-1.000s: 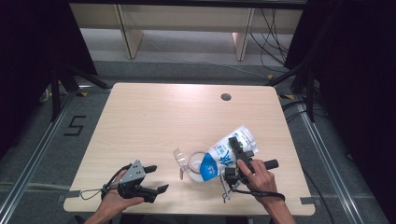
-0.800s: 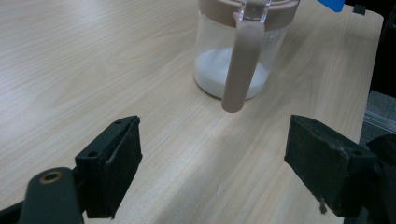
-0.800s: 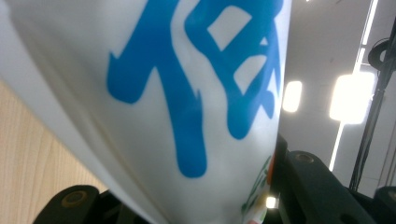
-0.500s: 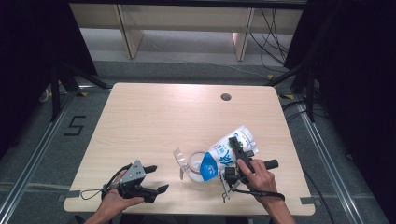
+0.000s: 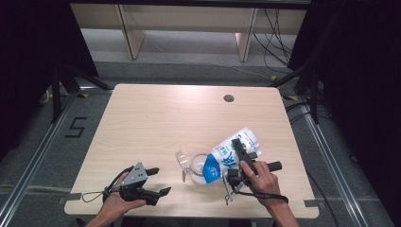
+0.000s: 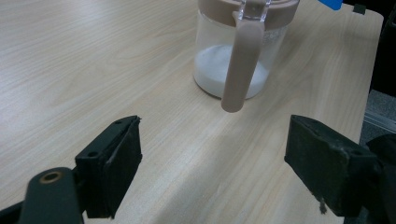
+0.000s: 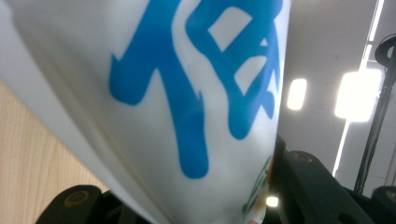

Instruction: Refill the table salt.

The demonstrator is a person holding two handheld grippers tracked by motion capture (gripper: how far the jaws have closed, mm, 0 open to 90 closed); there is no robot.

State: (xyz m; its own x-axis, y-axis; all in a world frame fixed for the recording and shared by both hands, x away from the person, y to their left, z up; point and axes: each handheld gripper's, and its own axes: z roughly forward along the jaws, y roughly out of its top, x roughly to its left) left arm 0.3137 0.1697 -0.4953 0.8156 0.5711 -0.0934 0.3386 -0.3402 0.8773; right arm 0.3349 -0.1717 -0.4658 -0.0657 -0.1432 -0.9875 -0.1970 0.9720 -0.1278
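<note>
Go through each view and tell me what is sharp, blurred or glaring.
High view: even light, table sharp, dark surroundings. Left gripper view: jar fairly sharp, near pads soft. Right gripper view: bag close and blurred; ceiling lamps glare.

Count: 1 bag [image 5: 231,150] in right gripper [image 5: 242,156], 1 jar [image 5: 197,166] ahead of left gripper [image 5: 158,181], 2 grippers, 1 table [image 5: 156,118].
</note>
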